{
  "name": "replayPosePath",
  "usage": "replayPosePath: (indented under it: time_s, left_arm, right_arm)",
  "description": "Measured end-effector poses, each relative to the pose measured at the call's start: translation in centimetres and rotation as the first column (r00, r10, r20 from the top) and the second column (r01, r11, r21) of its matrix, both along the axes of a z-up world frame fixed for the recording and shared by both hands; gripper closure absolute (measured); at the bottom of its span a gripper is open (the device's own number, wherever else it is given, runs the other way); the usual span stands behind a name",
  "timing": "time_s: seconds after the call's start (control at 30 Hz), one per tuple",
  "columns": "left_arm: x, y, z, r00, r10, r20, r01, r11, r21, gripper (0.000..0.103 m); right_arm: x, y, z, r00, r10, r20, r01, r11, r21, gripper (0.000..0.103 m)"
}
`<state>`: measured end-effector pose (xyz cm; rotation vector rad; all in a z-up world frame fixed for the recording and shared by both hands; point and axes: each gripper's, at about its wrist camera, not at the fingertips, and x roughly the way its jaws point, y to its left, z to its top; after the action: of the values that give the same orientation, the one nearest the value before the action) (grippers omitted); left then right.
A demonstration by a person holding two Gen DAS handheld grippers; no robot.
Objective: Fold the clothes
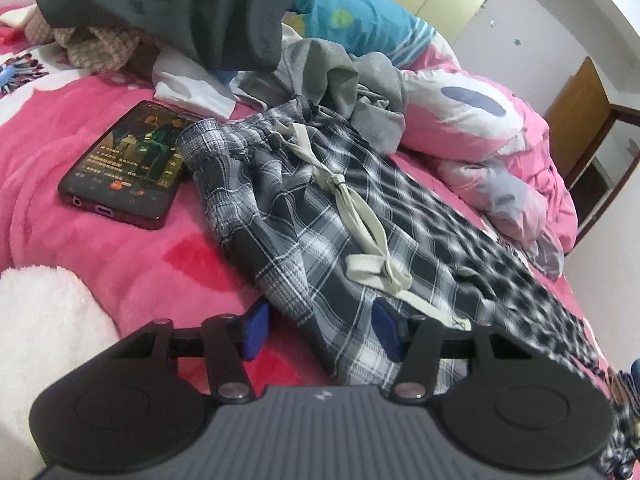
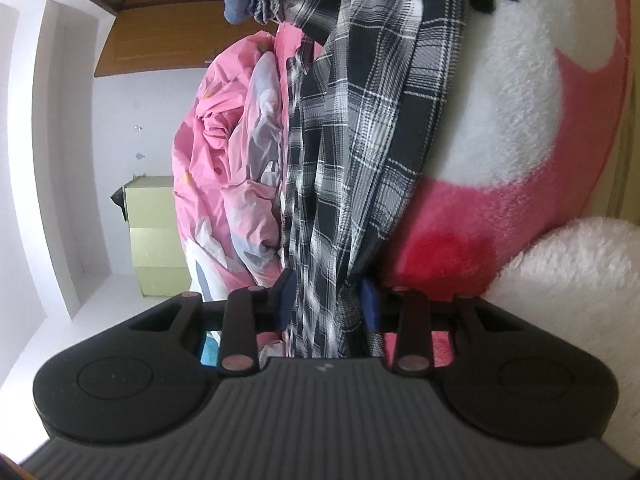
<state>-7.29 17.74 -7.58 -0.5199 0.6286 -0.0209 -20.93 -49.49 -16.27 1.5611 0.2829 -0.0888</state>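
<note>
Here, the scene by parts:

Plaid trousers point(image 1: 320, 216): lying stretched along the pink fleece blanket point(image 1: 120, 248), waistband toward the clothes heap, a pale drawstring point(image 1: 352, 208) trailing loose down the front.

Left gripper point(image 1: 322, 330): hovering low over the near edge of the plaid cloth; the blue pads point(image 1: 256, 330) are standing apart with a fold of cloth lying between them, not pinching it.

Right gripper point(image 2: 328, 300): clenching a bunched strip of the plaid trousers point(image 2: 360, 128), the cloth filling the gap between both pads and running away from it over the blanket.

Phone point(image 1: 124, 168): lying screen up and lit on the blanket, just beside the waistband.

Clothes heap point(image 1: 180, 12): sitting behind the trousers, a dark garment on top, grey ones point(image 1: 352, 80) beside it.

Pink quilt point(image 2: 224, 160): crumpling alongside the trousers.
</note>
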Motion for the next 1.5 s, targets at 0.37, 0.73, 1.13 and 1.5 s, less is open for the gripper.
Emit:
replayPosePath:
  time_s: [0.37, 0.73, 1.13, 1.5]
  left_arm:
    - [0.7, -1.0, -0.2, 1.0, -0.028, -0.007, 0.029, 0.994, 0.104, 0.071]
    - [1.2, -2.8, 0.6, 0.997, -0.048, -0.055, 0.06, 0.969, 0.241, 0.069]
    - [2.8, -5.2, 1.7, 0.983, -0.011, -0.185, 0.079, 0.928, 0.365, 0.068]
    - [3.2, -6.5, 2.2, 0.974, 0.001, -0.225, 0.096, 0.904, 0.417, 0.068]
  right_arm:
    - [1.1, 0.5, 0.1, 0.999, -0.003, -0.046, 0.002, 1.0, -0.018, 0.083]
    - [0.9, 1.1, 0.3, 0.998, -0.004, -0.066, 0.001, 0.999, -0.036, 0.088]
    - [1.2, 1.4, 2.1, 0.994, 0.031, -0.106, -0.049, 0.985, -0.163, 0.088]
    - [1.7, 1.5, 1.9, 0.989, 0.108, -0.097, -0.121, 0.982, -0.142, 0.085]
